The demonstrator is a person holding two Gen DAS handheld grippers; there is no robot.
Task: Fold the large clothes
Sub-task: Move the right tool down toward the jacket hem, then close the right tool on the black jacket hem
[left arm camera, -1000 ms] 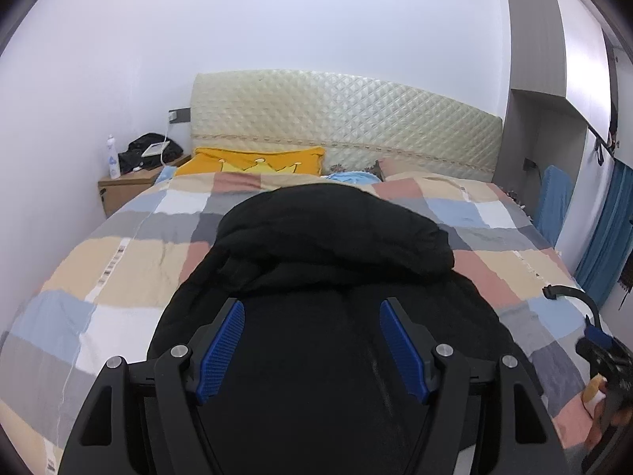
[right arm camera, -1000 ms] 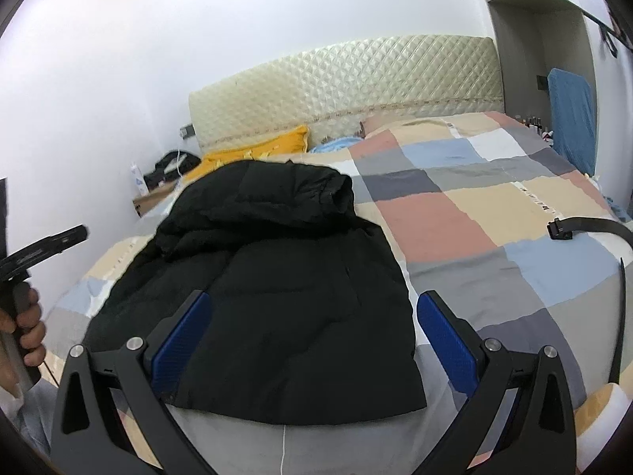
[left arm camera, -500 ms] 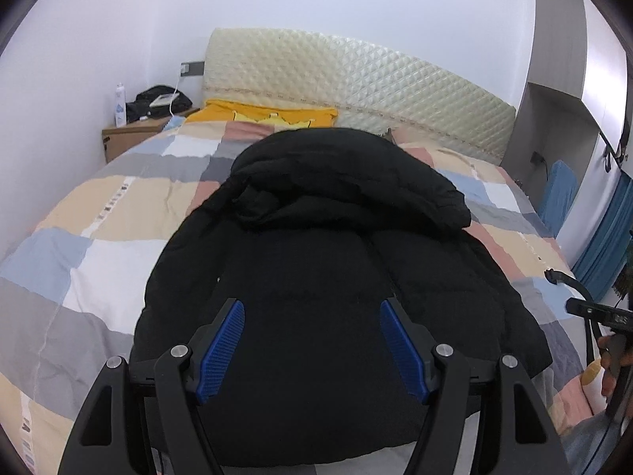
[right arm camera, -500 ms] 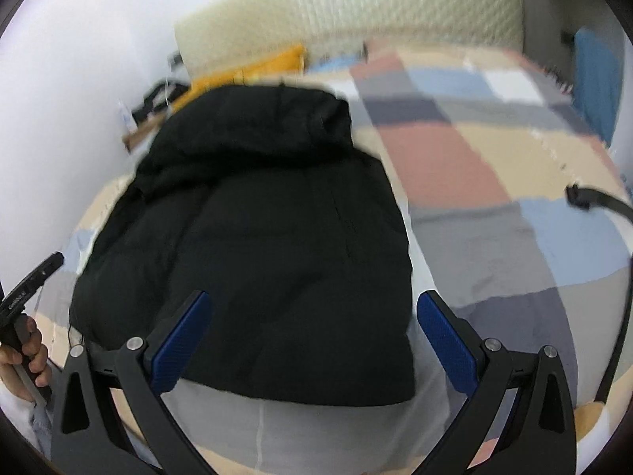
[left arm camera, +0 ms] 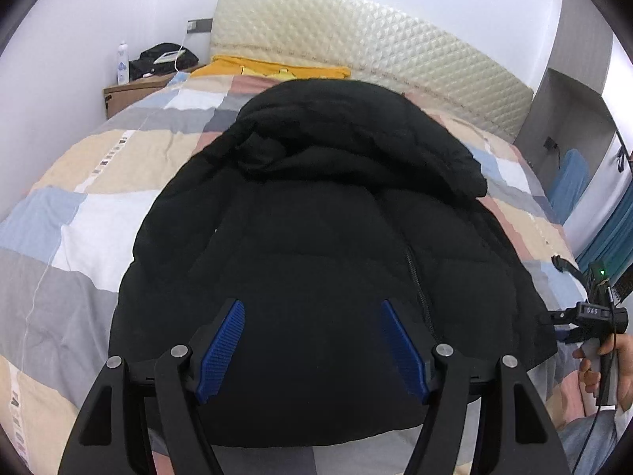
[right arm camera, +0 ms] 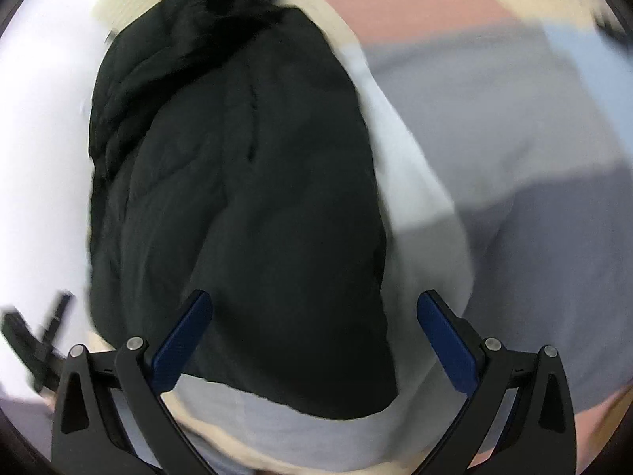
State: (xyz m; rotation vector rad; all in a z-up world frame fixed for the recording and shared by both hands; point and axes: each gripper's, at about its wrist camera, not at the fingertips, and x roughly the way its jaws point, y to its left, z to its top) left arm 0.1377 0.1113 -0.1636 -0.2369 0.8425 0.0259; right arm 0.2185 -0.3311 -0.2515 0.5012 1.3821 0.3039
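Note:
A black hooded puffer jacket [left arm camera: 316, 237] lies flat on the checked bed, hood toward the headboard, zipper up. It also shows in the blurred right wrist view [right arm camera: 245, 198]. My left gripper [left arm camera: 312, 308] is open and empty above the jacket's lower middle. My right gripper [right arm camera: 314, 301] is open and empty above the jacket's lower right hem and the bedspread beside it. The right gripper body [left arm camera: 593, 312] shows in a hand at the jacket's right edge in the left wrist view.
The checked quilt [left arm camera: 79, 217] covers the bed. A padded headboard [left arm camera: 376, 51] and yellow pillow [left arm camera: 277, 69] lie beyond. A bedside cabinet [left arm camera: 134, 91] with a bottle and bag stands far left. A black strap [left arm camera: 565, 265] lies at right.
Both grippers tilted down and moved in over the jacket's lower part. The right wrist view is now blurred from fast motion. Both stayed open.

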